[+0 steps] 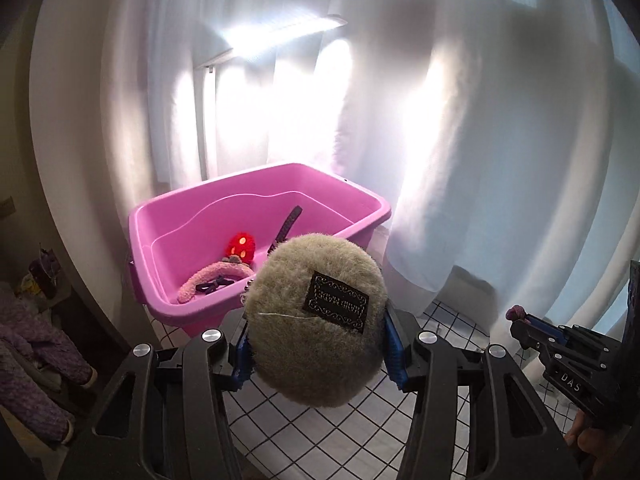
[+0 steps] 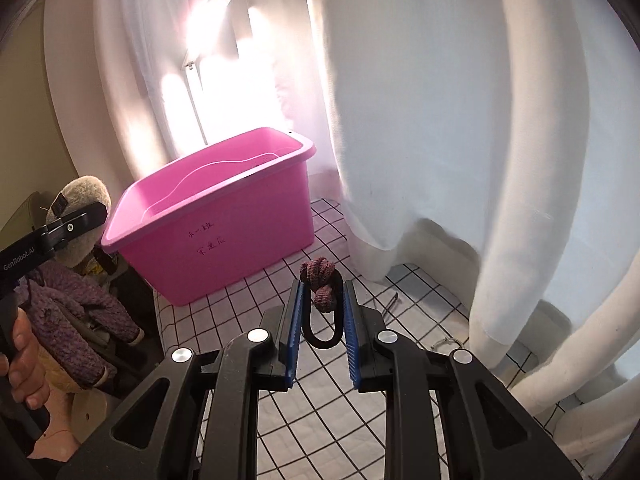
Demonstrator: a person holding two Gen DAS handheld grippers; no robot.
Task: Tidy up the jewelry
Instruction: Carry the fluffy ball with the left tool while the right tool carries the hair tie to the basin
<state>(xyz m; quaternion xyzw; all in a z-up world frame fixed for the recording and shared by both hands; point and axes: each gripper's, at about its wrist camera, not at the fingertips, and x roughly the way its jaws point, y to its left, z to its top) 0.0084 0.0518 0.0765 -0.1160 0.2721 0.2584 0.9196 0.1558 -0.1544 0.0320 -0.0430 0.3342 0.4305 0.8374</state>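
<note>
My left gripper (image 1: 316, 340) is shut on a fluffy beige oval pad with a black label (image 1: 316, 320), held just in front of the pink plastic bin (image 1: 256, 184). Inside the bin lie a pink fuzzy headband (image 1: 212, 276), a red knitted piece (image 1: 242, 246) and a dark strap (image 1: 288, 224). My right gripper (image 2: 322, 296) is shut on a black hair tie with a mauve knitted knot (image 2: 320, 280), held above the checked cloth, right of the bin (image 2: 216, 216). The left gripper with the beige pad (image 2: 80, 200) shows at the left of the right wrist view.
A white grid-patterned cloth (image 2: 320, 400) covers the surface. White curtains (image 2: 440, 120) hang behind and to the right, bright with window light. A purple knitted garment (image 2: 76, 312) on a doll lies at the left, beside the bin.
</note>
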